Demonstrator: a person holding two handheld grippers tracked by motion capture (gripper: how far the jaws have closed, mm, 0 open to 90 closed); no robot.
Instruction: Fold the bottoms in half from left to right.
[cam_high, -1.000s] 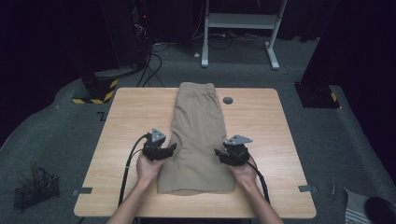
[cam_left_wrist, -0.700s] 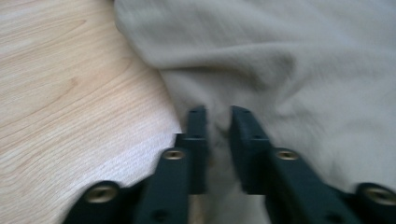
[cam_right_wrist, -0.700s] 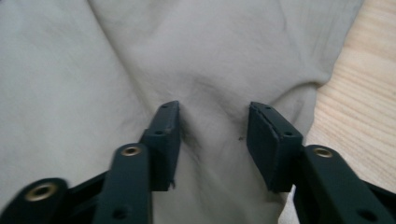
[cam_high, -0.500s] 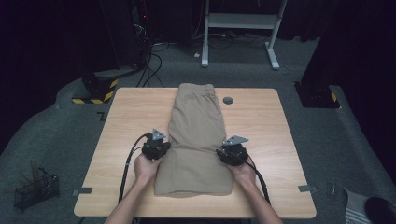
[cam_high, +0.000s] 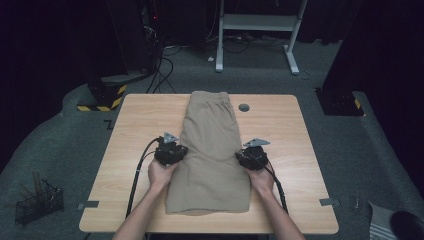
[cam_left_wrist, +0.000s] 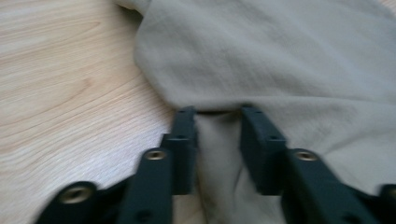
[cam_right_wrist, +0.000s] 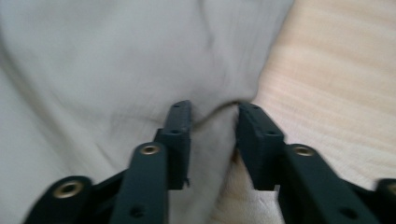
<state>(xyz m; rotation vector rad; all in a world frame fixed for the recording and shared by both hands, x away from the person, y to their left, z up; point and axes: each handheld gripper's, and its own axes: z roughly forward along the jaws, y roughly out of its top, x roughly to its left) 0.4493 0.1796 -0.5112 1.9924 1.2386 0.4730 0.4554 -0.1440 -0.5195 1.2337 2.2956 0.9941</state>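
Khaki shorts (cam_high: 212, 145) lie folded lengthwise down the middle of the wooden table (cam_high: 285, 130), waistband at the far end. My left gripper (cam_high: 178, 152) is at their left edge, about halfway along. Its jaws (cam_left_wrist: 218, 114) have just been opening, and a fold of the cloth (cam_left_wrist: 215, 154) lies in the gap between them. My right gripper (cam_high: 244, 157) is at the right edge, opposite. Its jaws (cam_right_wrist: 212, 112) have just been closing around the puckered cloth edge (cam_right_wrist: 210, 140), with a gap still between them.
A small dark round disc (cam_high: 244, 107) sits on the table beyond the shorts' right side. Bare wood lies on both sides of the shorts. A wire basket (cam_high: 37, 202) stands on the floor at the lower left, and a white frame (cam_high: 255, 22) behind the table.
The left gripper slid a little toward the person, then back along the shorts' left edge. The right gripper has stayed at the right edge. The shorts lie as before.
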